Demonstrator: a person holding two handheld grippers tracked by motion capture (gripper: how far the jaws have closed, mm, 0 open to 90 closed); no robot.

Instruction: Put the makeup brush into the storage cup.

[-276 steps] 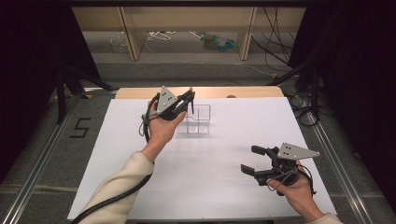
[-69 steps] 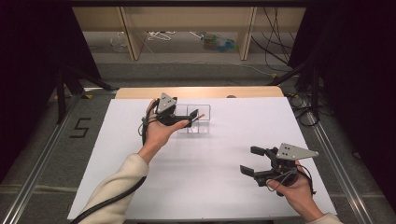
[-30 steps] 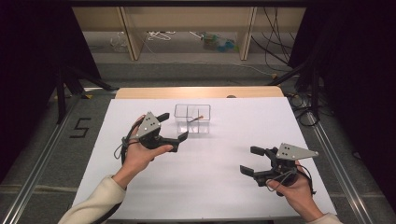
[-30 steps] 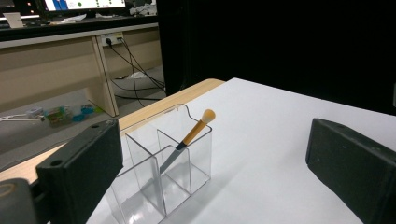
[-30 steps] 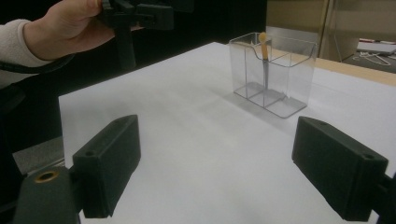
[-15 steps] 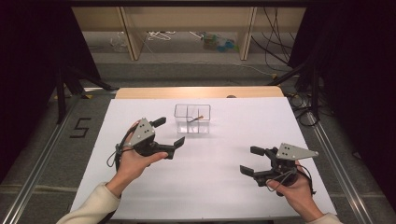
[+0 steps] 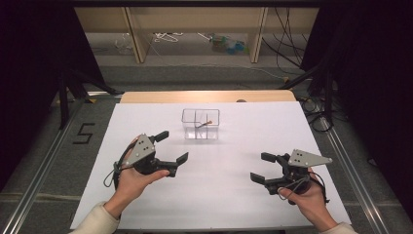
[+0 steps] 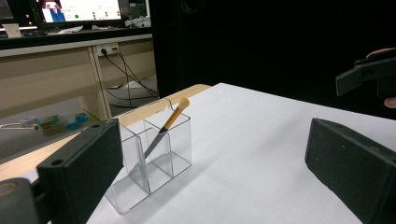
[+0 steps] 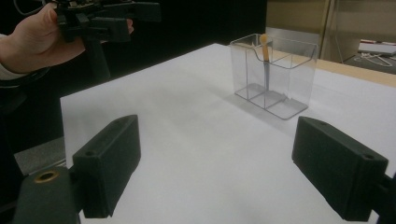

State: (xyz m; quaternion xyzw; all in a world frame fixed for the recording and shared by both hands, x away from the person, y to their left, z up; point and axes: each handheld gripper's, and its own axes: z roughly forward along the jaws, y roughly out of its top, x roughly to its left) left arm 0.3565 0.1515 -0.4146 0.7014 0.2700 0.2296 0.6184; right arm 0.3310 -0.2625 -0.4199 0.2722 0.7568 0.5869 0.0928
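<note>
A thin brush (image 8: 164, 130) with an orange tip stands tilted in one part of the clear box (image 7: 200, 124) near the far side of the white table (image 7: 234, 195). It looks light, stiff and smooth, so pinch it near the orange top. The left gripper (image 7: 168, 148) and the right gripper (image 7: 263, 168) are both wide open and hold nothing. The brush's bottom end is hard to see, maybe touching the box floor.
</note>
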